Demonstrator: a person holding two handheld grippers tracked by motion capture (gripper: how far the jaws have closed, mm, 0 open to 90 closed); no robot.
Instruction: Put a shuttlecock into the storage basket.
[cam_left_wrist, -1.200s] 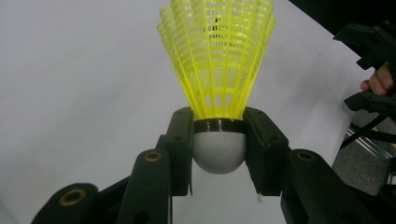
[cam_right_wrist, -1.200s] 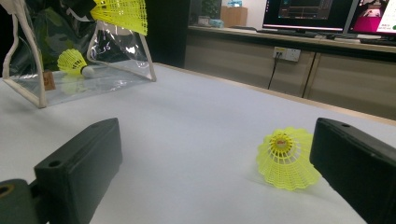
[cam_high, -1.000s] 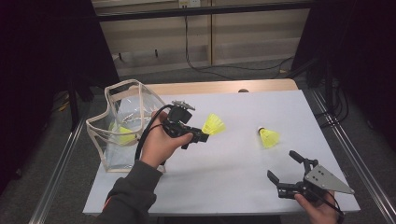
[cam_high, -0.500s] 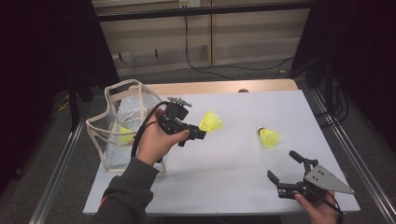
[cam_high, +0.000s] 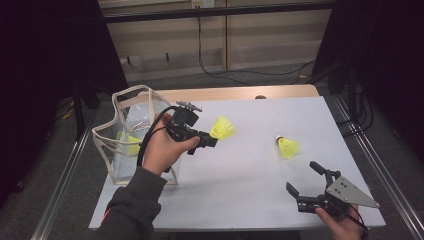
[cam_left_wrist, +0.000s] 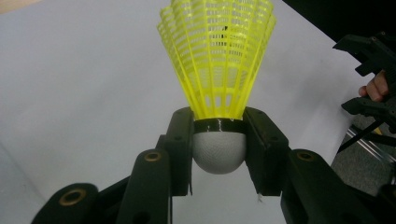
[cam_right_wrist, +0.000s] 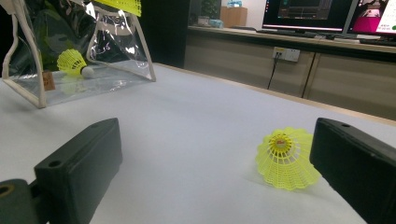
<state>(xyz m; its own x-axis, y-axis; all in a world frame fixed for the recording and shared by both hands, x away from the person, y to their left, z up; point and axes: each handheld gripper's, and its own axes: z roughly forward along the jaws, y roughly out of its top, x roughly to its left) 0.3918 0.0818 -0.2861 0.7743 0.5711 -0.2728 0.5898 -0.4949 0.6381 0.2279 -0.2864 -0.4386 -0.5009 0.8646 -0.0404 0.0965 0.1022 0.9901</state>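
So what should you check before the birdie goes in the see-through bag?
1. Held birdie gripped firmly: ok. The left gripper has its jaws pressed on the band above the white tip.
2. Birdie over the bag's opening: not ok. In the high view it hangs beside the clear bag, over the table.
3. Bag open at the top: ok, its rim gapes wide.
4. Room inside the bag: ok. One birdie lies in it, with space around.
5. Right gripper out of the way: ok. It sits open near the table's front edge.
6. Last birdie reachable: ok, it lies on the table alone.
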